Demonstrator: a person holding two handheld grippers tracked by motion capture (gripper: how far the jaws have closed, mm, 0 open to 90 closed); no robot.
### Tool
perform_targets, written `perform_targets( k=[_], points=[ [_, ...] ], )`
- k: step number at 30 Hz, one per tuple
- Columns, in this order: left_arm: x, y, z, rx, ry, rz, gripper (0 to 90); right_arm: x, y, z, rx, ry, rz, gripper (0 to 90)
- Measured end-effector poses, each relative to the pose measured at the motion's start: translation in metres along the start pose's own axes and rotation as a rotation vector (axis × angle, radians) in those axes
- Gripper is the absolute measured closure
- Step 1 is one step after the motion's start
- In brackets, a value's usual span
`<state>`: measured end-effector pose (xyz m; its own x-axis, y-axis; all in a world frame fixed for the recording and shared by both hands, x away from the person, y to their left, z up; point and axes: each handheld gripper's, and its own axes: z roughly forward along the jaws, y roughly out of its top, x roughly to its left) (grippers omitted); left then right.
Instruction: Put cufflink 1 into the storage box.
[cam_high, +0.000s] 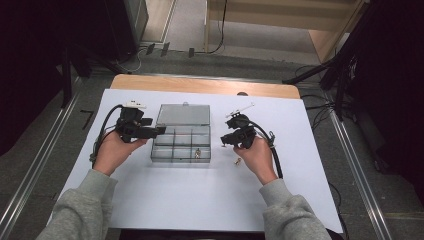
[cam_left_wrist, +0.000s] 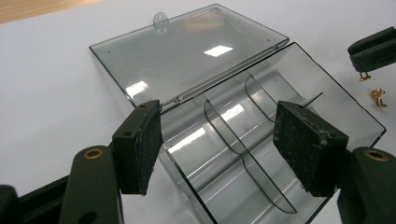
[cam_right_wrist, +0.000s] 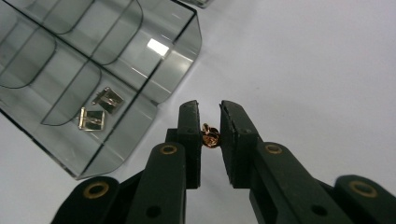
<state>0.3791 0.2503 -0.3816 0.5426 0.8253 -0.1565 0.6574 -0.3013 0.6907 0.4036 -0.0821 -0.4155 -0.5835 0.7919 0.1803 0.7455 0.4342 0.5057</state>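
Gold clasp (cam_right_wrist: 210, 136), small and knobbly, seems pinched in the right gripper's (cam_right_wrist: 209, 135) narrow jaws; left gripper's (cam_left_wrist: 224, 144) jaws gape.

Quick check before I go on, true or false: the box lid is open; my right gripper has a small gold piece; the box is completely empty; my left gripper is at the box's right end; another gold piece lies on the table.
1. The clear box has its lid open. True.
2. The right gripper holds a small gold piece. True.
3. The box is completely empty. False: two metal clips lie in one compartment.
4. The left gripper is at the box's right end. False: its left end.
5. Another gold piece lies on the table. True.
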Motion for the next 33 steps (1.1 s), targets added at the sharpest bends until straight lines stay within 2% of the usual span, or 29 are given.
perform_targets(
  k=[8,16,18,20,26,33],
  points=[
    [-0.001,-0.001,0.0,-0.001,-0.002,-0.001,33.1,0.009,0.004,-0.009,-0.022,0.029,-0.013,80.2],
    [-0.001,-0.002,-0.002,-0.012,0.006,0.004,33.0,0.023,0.011,-0.017,-0.044,0.054,-0.055,80.2],
    [-0.002,-0.001,-0.003,-0.019,-0.028,-0.013,33.0,0.025,0.012,-0.018,-0.046,0.056,-0.059,80.2],
    [-0.002,0.0,-0.006,-0.024,-0.041,-0.015,32.9,0.029,0.014,-0.019,-0.048,0.061,-0.074,80.1],
    [-0.005,-0.002,-0.004,-0.006,-0.032,0.0,32.8,0.036,0.017,-0.021,-0.053,0.076,-0.094,80.2],
    [-0.005,-0.003,-0.004,-0.007,-0.027,-0.003,32.8,0.042,0.02,-0.021,-0.054,0.097,-0.107,80.2]
  ],
)
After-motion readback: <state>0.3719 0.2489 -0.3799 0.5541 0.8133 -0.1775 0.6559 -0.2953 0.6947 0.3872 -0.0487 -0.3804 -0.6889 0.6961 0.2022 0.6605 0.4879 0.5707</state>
